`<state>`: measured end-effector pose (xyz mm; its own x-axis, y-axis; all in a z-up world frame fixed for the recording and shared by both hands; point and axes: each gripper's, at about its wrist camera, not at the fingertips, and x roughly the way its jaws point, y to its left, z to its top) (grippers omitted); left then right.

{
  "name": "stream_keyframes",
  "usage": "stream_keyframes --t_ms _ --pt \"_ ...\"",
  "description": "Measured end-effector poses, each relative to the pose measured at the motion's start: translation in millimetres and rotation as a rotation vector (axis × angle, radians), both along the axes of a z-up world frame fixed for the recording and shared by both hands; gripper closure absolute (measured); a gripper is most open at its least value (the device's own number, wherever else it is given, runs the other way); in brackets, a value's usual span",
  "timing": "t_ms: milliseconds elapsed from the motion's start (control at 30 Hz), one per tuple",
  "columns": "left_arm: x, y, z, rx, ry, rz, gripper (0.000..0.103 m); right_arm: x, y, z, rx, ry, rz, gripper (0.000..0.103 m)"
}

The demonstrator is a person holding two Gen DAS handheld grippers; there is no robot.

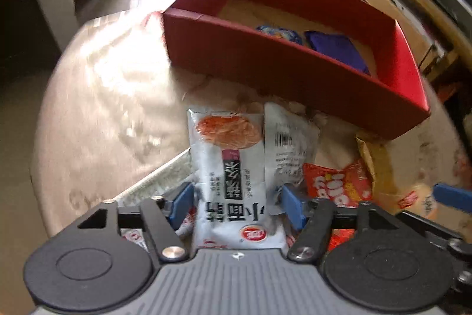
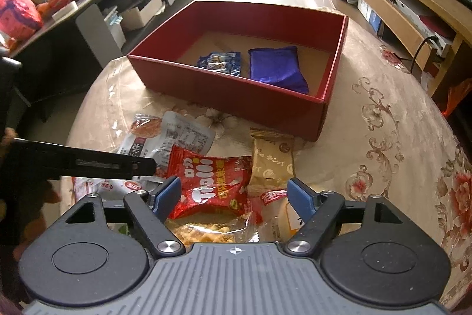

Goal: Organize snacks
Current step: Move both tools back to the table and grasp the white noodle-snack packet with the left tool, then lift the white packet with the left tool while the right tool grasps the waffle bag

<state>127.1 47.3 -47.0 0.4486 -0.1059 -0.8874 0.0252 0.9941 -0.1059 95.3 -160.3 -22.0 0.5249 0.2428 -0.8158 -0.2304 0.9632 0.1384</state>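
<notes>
Two blue packets (image 2: 253,67) lie in the red box (image 2: 236,92) on a floral-clothed round table (image 2: 383,138) in a living room; nearer than the box, the left gripper (image 1: 237,201) straddles a white packet (image 1: 233,176) unclenched, while only the right view shows the released right gripper (image 2: 233,195) over a red packet (image 2: 211,182).

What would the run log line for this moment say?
left gripper: open around white snack packet | right gripper: open over red snack packet | red cardboard box: two blue packets inside
</notes>
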Motion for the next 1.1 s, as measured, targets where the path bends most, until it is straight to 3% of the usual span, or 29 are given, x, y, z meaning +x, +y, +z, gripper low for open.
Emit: stream_keyframes --t_ms 100,233,333,467,600,633,700,767,867,933,1000,1100 --pt "1 -19 -6 0.084 -0.015 -0.032 0.027 0 0 -1 0.000 0.004 0.004 0.019" --pt "-7 -36 -10 0.154 -0.020 -0.111 0.029 0 0 -2 -0.003 0.012 0.010 0.018" --pt "-14 -31 -9 0.192 -0.029 -0.124 0.037 1 -3 -2 -0.002 0.016 0.006 0.018" --pt "-17 -5 -3 0.103 -0.006 -0.057 0.047 1 -7 2 0.007 0.008 -0.003 0.018" --pt "-17 3 -1 0.062 0.013 -0.045 0.047 0 -5 4 0.014 0.000 0.008 0.018" --pt "-17 2 -1 0.063 0.011 -0.034 0.047 0 -5 3 0.014 0.002 0.011 0.018" --pt "-10 1 -2 0.048 0.008 -0.008 0.032 1 -3 2 0.008 0.007 0.014 0.018" --pt "2 -4 -4 0.046 0.007 0.002 0.024 2 -1 1 0.005 0.011 0.017 0.018" --pt "12 -14 -11 0.115 -0.014 -0.002 0.022 2 1 0 0.003 0.016 0.021 0.018" --pt "10 -21 -14 0.181 -0.025 -0.022 0.029 2 1 -2 -0.003 0.024 0.024 0.018" --pt "6 -25 -10 0.216 -0.046 -0.038 0.053 1 0 -4 -0.010 0.033 0.025 0.018" --pt "3 -13 -3 0.113 -0.035 -0.024 0.058 -5 -1 -8 -0.025 0.050 0.026 0.016"
